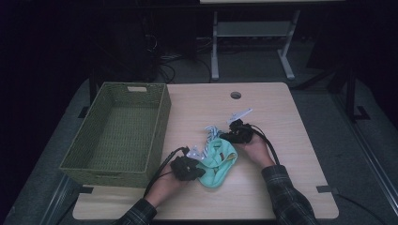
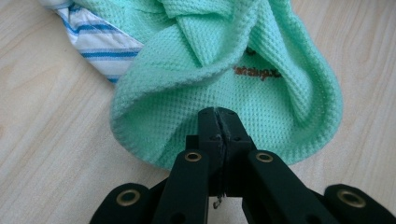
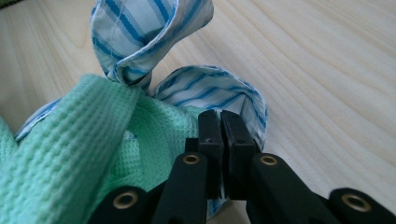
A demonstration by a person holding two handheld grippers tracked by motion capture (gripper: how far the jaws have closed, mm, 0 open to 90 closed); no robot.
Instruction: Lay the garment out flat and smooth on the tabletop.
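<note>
Work in hand: two hand-held grippers gripped a bunched pair of cloths on the table [image 1: 281,187], a green woven basket [image 1: 117,133] standing empty just to their left.
Green cloth: a mint waffle-knit cloth [image 1: 217,164] lay crumpled near the table's middle, between the two grippers.
Striped cloth: a blue-and-white striped cloth [image 1: 212,132] lay tangled under and beyond the green one, touching it.
Left gripper: the left gripper [image 2: 218,122] had its fingers clenched on the near edge of the green cloth, a fold of knit pinched between them.
Right gripper: the right gripper [image 3: 221,125] had its fingers pressed together at the striped hem; they looked clenched on that hem, though the cloth between the pads was mostly hidden.
Risk, shallow bite: both grips sat at the very edge of fabric, so a lift could pull a hem free and drop the cloth.
Risk, tangle: the cloths overlapped, so pulling one might drag the other off the table or half over the basket rim.
Risk, snag: loose folds could catch on the woven wall.
</note>
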